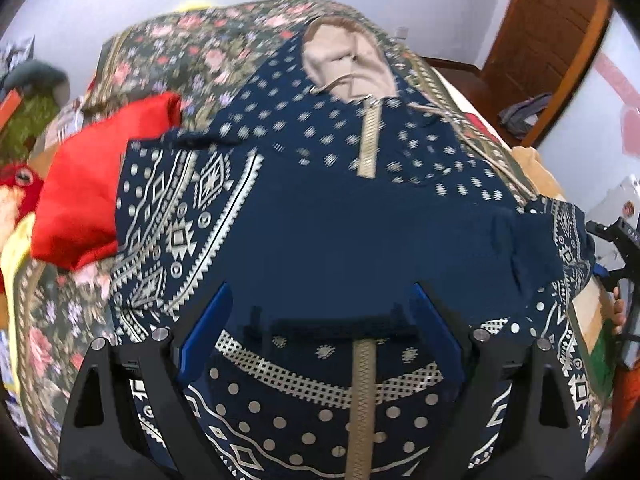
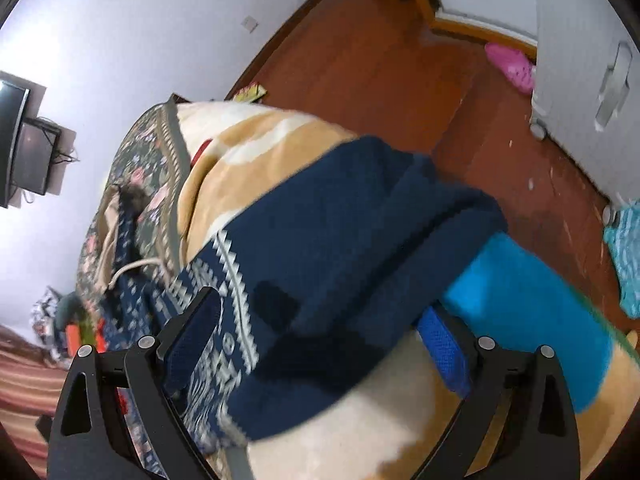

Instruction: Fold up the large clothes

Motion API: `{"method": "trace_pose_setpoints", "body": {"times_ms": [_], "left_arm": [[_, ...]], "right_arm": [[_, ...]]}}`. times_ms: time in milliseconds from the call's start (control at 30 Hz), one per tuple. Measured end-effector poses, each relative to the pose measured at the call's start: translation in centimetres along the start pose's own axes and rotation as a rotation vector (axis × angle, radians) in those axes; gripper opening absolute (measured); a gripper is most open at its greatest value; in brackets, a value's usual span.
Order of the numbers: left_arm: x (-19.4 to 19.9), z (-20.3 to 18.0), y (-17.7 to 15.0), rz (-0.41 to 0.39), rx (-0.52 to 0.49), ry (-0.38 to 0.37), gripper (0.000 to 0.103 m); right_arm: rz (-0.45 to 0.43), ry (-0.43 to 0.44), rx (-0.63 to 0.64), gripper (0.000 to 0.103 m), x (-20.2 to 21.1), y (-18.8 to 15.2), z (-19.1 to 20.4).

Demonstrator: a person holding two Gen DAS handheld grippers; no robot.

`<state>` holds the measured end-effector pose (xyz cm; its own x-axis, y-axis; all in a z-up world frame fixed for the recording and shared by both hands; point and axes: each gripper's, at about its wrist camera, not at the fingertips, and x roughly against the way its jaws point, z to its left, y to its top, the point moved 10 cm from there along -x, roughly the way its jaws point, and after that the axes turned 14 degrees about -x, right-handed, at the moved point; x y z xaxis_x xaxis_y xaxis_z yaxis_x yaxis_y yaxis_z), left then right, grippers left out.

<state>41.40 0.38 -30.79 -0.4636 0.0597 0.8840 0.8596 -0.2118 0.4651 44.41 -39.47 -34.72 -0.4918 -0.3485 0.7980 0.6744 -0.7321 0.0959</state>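
Note:
A navy hooded jacket [image 1: 320,232] with white patterns, a beige zipper [image 1: 370,140] and a beige-lined hood [image 1: 348,64] lies spread on a floral bedspread [image 1: 192,52]. My left gripper [image 1: 320,316] hangs open over the jacket's lower front, its blue pads [image 1: 208,320] wide apart on either side of the zipper and gripping nothing. In the right wrist view a navy side part of the jacket [image 2: 340,240] drapes over a beige blanket [image 2: 260,140]. My right gripper [image 2: 320,324] stands open with that cloth lying between its fingers, not pinched. The right gripper [image 1: 618,240] also shows at the jacket's right edge.
A red garment [image 1: 80,192] lies left of the jacket on the bed. A turquoise cushion [image 2: 520,312] sits by the bed's edge over the wooden floor [image 2: 380,60]. A pink slipper [image 2: 510,64], a white cabinet [image 2: 580,80], a wooden door [image 1: 540,28] and a screen [image 2: 16,140] surround the bed.

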Motion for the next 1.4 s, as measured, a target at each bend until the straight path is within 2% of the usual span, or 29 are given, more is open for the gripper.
{"method": "trace_pose_setpoints", "body": {"times_ms": [33, 100, 167, 200, 267, 367, 500, 667, 833, 933, 1033, 1133, 1300, 1400], "left_arm": [[-0.2, 0.3, -0.2, 0.005, 0.015, -0.007, 0.090], [-0.3, 0.7, -0.6, 0.010, 0.039, -0.017, 0.090], [-0.2, 1.0, -0.9, 0.011, 0.047, -0.019, 0.090], [-0.1, 1.1, -1.0, 0.009, 0.048, -0.019, 0.090], [0.3, 1.3, -1.1, 0.002, 0.048, -0.015, 0.090], [1.1, 1.8, -1.3, -0.014, 0.044, -0.007, 0.090], [2.4, 2.3, -1.8, -0.029, 0.033, 0.003, 0.090], [4.4, 2.8, -2.1, -0.070, 0.039, 0.000, 0.090], [6.4, 3.8, -2.7, -0.107, 0.047, 0.008, 0.090], [7.3, 4.6, -3.3, -0.123, 0.060, 0.009, 0.090], [8.0, 5.3, -4.1, -0.137, 0.081, 0.002, 0.090], [8.4, 6.0, -5.0, -0.139, 0.091, 0.000, 0.090], [8.4, 7.2, -6.7, -0.125, 0.106, 0.002, 0.090], [8.2, 7.7, -7.5, -0.113, 0.119, -0.005, 0.090]], "right_arm": [[-0.014, -0.010, 0.004, 0.095, -0.1, 0.2, 0.2], [-0.036, -0.028, 0.004, 0.085, -0.2, 0.7, 0.0], [-0.067, -0.060, 0.011, 0.055, -0.1, 1.3, -0.1], [-0.075, -0.075, 0.009, 0.048, 0.0, 1.5, -0.3], [-0.086, -0.072, 0.000, 0.024, 0.6, 1.9, -0.5], [-0.067, -0.007, -0.011, 0.013, 2.0, 1.7, 0.1], [-0.086, 0.049, 0.051, 0.011, 4.4, 1.1, 3.2], [-0.118, 0.151, 0.178, 0.010, 8.5, -0.7, 9.7], [-0.131, 0.269, 0.358, 0.010, 11.8, -5.6, 17.9], [-0.079, 0.330, 0.440, 0.010, 11.9, -9.5, 21.7], [-0.034, 0.336, 0.501, 0.010, 10.5, -12.8, 23.9], [0.063, 0.318, 0.528, 0.010, 7.2, -16.5, 24.5], [0.267, 0.205, 0.536, 0.010, -0.2, -22.6, 22.0], [0.349, 0.151, 0.538, 0.010, -2.6, -24.9, 20.2]]}}
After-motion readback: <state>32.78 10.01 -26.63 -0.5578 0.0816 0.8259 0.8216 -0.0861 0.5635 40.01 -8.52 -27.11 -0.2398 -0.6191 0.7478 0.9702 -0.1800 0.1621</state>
